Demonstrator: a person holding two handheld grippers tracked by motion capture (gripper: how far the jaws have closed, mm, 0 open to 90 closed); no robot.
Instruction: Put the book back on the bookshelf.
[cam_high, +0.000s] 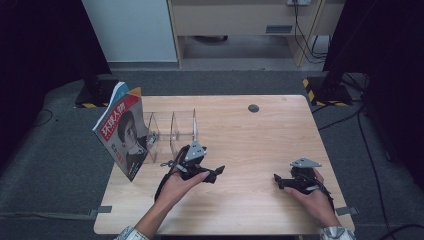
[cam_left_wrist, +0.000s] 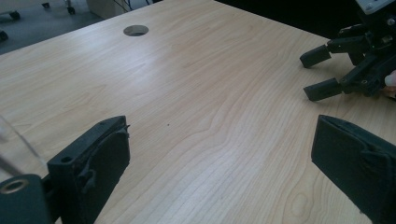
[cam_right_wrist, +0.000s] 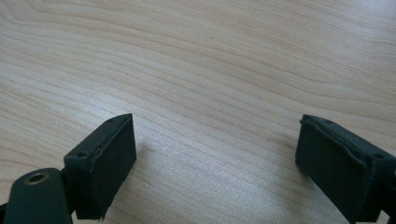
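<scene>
My left gripper (cam_high: 217, 174) rests low over the wooden table (cam_high: 250, 140), left of centre, held by a hand. In the left gripper view its jaws (cam_left_wrist: 219, 135) stand wide open over bare wood, with nothing between them. My right gripper (cam_high: 276, 181) sits near the front right, pointing left toward the other one. Its jaws (cam_right_wrist: 215, 126) are also wide open above the bare tabletop. The left gripper view catches the right gripper (cam_left_wrist: 314, 73) farther off at the upper right, open.
A magazine (cam_high: 125, 135) with a red cover stands tilted against a clear acrylic divider rack (cam_high: 172, 130) at the table's left. A round cable hole (cam_high: 253, 108) sits near the far edge. Dark floor and cables surround the table.
</scene>
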